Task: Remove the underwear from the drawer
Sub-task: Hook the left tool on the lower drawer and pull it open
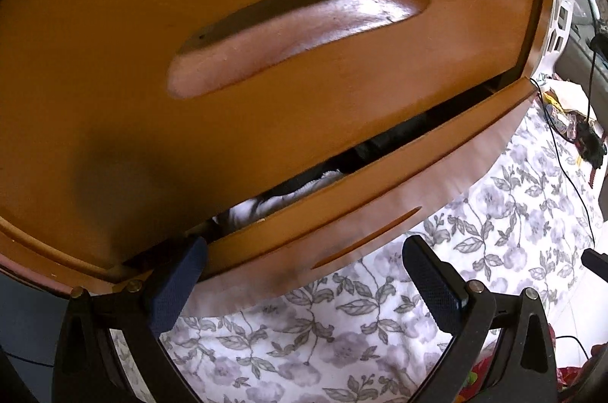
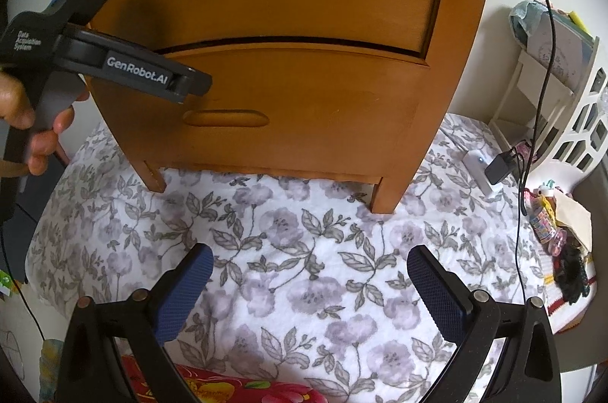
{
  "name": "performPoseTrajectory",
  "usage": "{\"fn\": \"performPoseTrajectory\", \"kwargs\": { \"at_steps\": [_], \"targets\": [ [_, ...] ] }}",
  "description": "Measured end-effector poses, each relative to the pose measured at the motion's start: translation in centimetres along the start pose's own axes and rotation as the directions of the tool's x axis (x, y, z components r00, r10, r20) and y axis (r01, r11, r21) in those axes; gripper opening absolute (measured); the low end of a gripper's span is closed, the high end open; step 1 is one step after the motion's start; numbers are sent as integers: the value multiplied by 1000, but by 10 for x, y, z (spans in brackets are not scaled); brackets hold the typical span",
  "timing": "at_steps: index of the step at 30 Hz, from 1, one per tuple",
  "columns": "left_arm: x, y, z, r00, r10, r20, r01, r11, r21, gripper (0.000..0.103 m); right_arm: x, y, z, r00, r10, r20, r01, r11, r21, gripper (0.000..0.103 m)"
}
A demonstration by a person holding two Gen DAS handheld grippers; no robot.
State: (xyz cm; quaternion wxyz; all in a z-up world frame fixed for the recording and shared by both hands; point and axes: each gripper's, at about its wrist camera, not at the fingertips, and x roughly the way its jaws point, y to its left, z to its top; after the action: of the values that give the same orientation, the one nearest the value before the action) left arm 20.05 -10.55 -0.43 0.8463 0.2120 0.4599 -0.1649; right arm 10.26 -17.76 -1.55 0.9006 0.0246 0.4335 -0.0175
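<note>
A wooden chest (image 2: 288,3) stands on a floral sheet. Its lower drawer (image 1: 361,197) is pulled out a little, leaving a narrow gap along its top edge. White cloth (image 1: 266,201) and dark cloth (image 1: 380,140) show inside the gap. My left gripper (image 1: 304,270) is open, with its left pad (image 1: 182,270) tucked into the gap at the drawer's left end and its right pad (image 1: 429,273) in front of the drawer face. In the right wrist view, a hand holds the left gripper's body (image 2: 133,64) against the chest. My right gripper (image 2: 309,281) is open over the sheet, holding nothing.
The floral sheet (image 2: 304,251) spreads in front of the chest. A white lattice basket (image 2: 581,125), a black charger (image 2: 499,167) with a hanging cable, and a bag of small items (image 2: 558,224) lie to the right. Red patterned cloth (image 2: 228,387) sits at the near edge.
</note>
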Motion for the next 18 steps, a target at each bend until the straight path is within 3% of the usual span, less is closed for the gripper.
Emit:
{"fn": "performPoseTrajectory", "kwargs": {
  "at_steps": [11, 18],
  "targets": [
    [4, 8, 9, 1000, -8, -15, 8, 1000, -1, 102, 4, 1, -2, 1000, 8, -6, -8, 1000, 3, 103],
    [1, 16, 12, 997, -74, -30, 73, 997, -22, 102, 4, 1, -4, 1000, 17, -11, -17, 1000, 5, 103]
  ]
}}
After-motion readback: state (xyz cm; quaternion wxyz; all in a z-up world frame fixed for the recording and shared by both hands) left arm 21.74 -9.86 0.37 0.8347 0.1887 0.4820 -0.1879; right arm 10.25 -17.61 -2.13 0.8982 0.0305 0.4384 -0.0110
